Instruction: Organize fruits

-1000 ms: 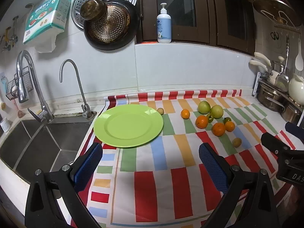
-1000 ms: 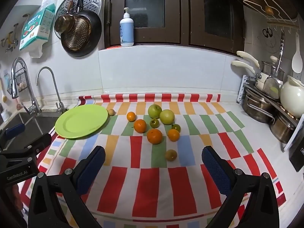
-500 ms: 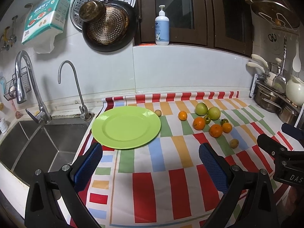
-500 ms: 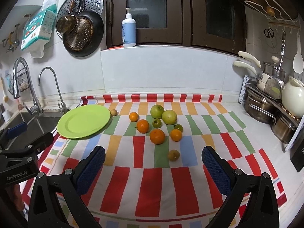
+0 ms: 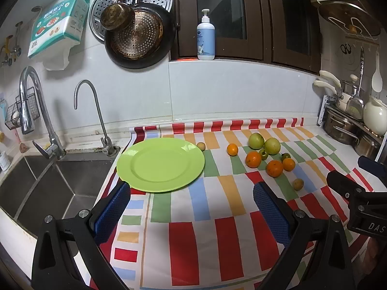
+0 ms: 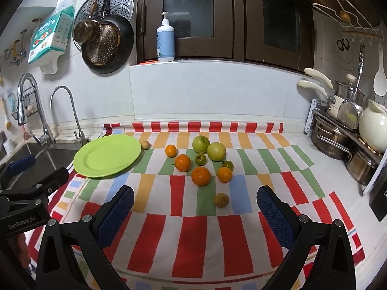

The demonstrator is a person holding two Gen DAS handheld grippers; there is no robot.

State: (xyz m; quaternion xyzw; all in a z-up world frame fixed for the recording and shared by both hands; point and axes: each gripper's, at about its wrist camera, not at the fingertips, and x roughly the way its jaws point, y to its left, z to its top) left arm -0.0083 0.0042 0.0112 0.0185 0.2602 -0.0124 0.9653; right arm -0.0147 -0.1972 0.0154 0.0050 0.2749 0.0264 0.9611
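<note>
- Lying at the counter's sink-side edge, the plate [image 5: 160,164] sits apart from the fruit [image 6: 200,175] mid-cloth; bare striped cloth [image 6: 183,236] fronts both.
- Left gripper [image 5: 191,213] and right gripper [image 6: 194,213] hover level, fingers apart, empty.

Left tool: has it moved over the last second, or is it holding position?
Yes. In the left wrist view the green plate and soap bottle sit slightly further left and the faucet fuller in frame, so the left tool has shifted or turned slightly.

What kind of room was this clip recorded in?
A home kitchen, most likely: a steel sink with faucets, pans hung on the tiled wall, and stacked pots by the counter.
</note>
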